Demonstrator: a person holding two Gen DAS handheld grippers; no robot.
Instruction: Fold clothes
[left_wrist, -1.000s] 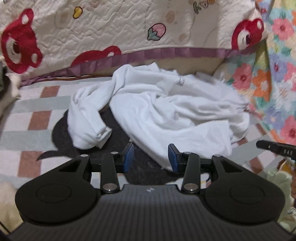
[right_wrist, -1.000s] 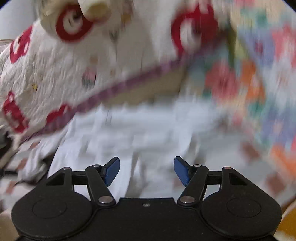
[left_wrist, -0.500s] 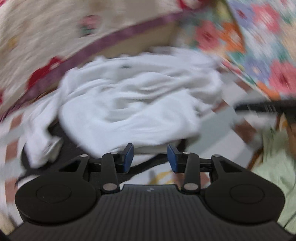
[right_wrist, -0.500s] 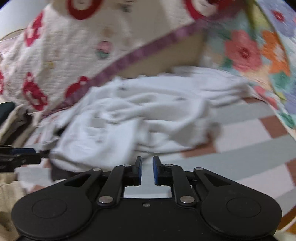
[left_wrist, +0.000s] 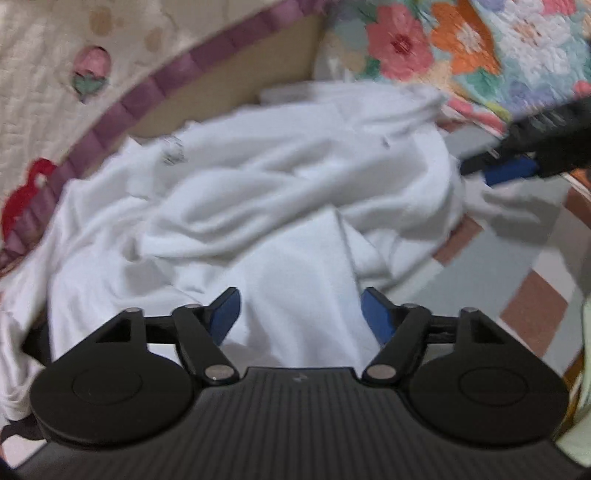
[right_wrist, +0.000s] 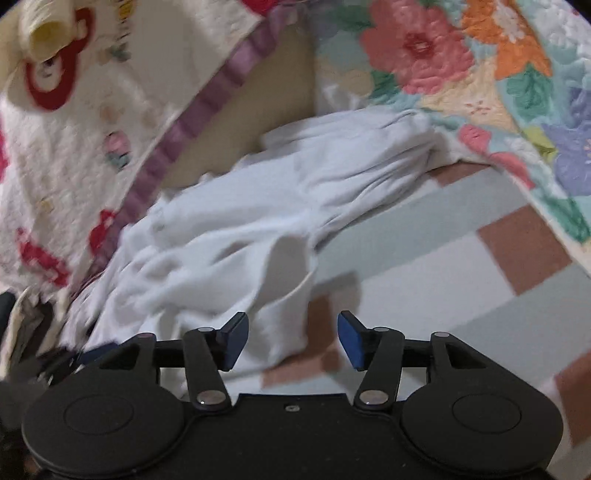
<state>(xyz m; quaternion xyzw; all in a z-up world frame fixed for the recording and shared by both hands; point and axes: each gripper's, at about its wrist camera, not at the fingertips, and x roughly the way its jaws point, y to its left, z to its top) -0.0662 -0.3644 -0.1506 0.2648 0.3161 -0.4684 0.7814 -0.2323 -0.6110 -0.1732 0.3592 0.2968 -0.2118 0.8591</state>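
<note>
A crumpled white garment (left_wrist: 280, 192) lies in a heap on the checked blanket (left_wrist: 495, 266). My left gripper (left_wrist: 298, 314) hangs just over its near fold; the jaws are opening, white cloth shows between the blue pads, and they do not press on it. In the right wrist view the same white garment (right_wrist: 258, 221) stretches from the left to the far middle. My right gripper (right_wrist: 291, 338) is at its near right edge; its jaws are opening with a cloth corner between them, unpressed. The right gripper's fingers (left_wrist: 517, 168) also show at the left wrist view's right edge.
A cream quilt with red bears and a purple ribbon edge (left_wrist: 155, 96) rises behind the garment. A flowered quilt (right_wrist: 480, 74) stands at the far right. A dark cloth (left_wrist: 35, 343) peeks out under the garment's left side.
Both grippers have moved in and down toward the white garment. The left jaws have spread wider. The right jaws went nearly shut half a second ago and now stand wide apart.
</note>
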